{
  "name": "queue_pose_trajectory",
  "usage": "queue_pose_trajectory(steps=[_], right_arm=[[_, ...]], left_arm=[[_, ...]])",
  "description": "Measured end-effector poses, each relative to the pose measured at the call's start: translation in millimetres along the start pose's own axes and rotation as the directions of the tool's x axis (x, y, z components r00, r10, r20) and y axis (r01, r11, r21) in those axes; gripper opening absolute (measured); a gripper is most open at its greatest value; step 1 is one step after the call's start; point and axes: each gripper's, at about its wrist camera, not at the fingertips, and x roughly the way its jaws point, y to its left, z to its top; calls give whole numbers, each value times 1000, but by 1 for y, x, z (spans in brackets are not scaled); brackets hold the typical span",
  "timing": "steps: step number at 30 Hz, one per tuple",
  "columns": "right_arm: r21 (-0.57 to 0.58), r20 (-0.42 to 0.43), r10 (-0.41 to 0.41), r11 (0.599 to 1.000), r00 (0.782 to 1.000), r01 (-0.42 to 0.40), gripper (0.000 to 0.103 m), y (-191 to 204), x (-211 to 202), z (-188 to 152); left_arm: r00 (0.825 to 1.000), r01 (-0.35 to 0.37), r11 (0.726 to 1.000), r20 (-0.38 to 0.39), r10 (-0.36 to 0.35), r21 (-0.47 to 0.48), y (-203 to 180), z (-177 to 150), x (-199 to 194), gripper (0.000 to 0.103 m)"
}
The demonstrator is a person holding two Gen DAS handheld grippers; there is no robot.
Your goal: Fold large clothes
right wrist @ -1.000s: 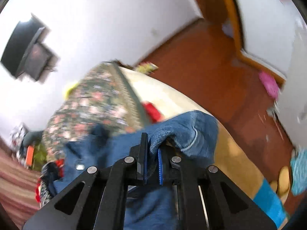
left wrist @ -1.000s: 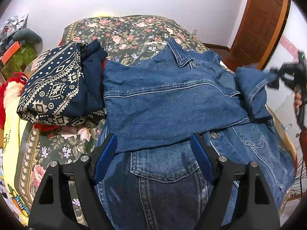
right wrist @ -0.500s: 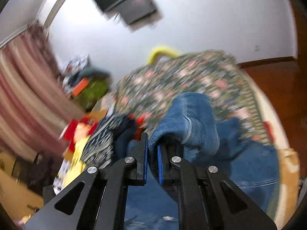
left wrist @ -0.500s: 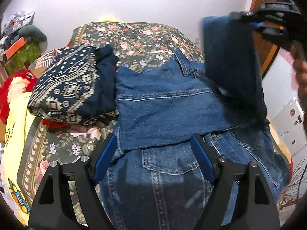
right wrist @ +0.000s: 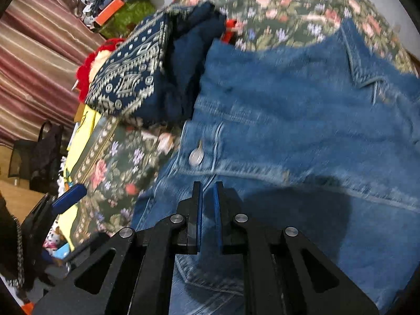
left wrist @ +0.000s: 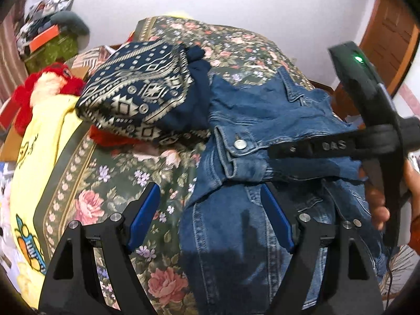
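A blue denim jacket (left wrist: 262,115) lies on the floral bedspread (left wrist: 126,181), its right sleeve folded across its body with the buttoned cuff (left wrist: 240,144) at the left edge. It also shows in the right wrist view (right wrist: 302,120). My left gripper (left wrist: 210,218) is open and empty, hovering over the jacket's lower left edge. My right gripper (right wrist: 207,204) is shut on the sleeve cloth low over the jacket; it reaches in from the right in the left wrist view (left wrist: 309,149).
A folded navy patterned garment (left wrist: 141,97) sits left of the jacket, with red cloth (left wrist: 110,136) under it. A yellow printed cloth (left wrist: 34,162) and a red plush toy (left wrist: 44,89) lie at the bed's left edge. A wooden door (left wrist: 388,36) stands far right.
My right gripper has swung the sleeve from the jacket's right side up and over, then down across the body to the left. The left gripper has stayed open, shifting slightly left.
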Motion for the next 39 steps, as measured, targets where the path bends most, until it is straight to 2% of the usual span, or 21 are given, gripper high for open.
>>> queue_pose_trajectory(steps=[3,5,7,12,14,17,22,26,29,34,39], right_arm=[[-67,10,-50,996,999,51,11,6,-20,-8],[-101,45,-87,991,995,91,23,6,-36,-11],[-115,97,-123,984,988,134,49,5,-51,-13],[-76,233,-237,963,943,260,65,-18,-102,-34],[-33,267,-282,953,921,301,66,-33,-120,-44],[37,273,-338,939,901,341,66,-56,-138,-61],[167,249,-388,920,888,355,66,-99,-161,-102],[240,211,-433,892,876,384,66,-123,-170,-139],[283,175,-440,879,881,383,66,-132,-171,-163],[362,123,-406,868,905,340,66,-145,-161,-198],[421,87,-351,861,932,285,66,-150,-150,-226]], left_arm=[[1000,8,1000,-11,-9,-20,3,-1,2,78],[1000,18,999,-15,-18,-26,2,-1,3,78],[1000,26,999,-16,-26,-26,-2,0,4,78],[999,40,999,-14,-40,14,-21,5,5,78],[999,42,998,-11,-42,39,-30,8,4,78],[999,45,996,1,-45,72,-40,11,0,78],[998,55,992,-10,-54,112,-47,9,-5,78],[999,18,991,-28,-15,129,-44,0,-4,78],[999,9,992,-53,-3,124,-38,-10,-4,78],[993,14,995,-117,-2,101,-23,-31,-3,78],[979,45,999,-197,-45,-8,6,-57,-1,78]])
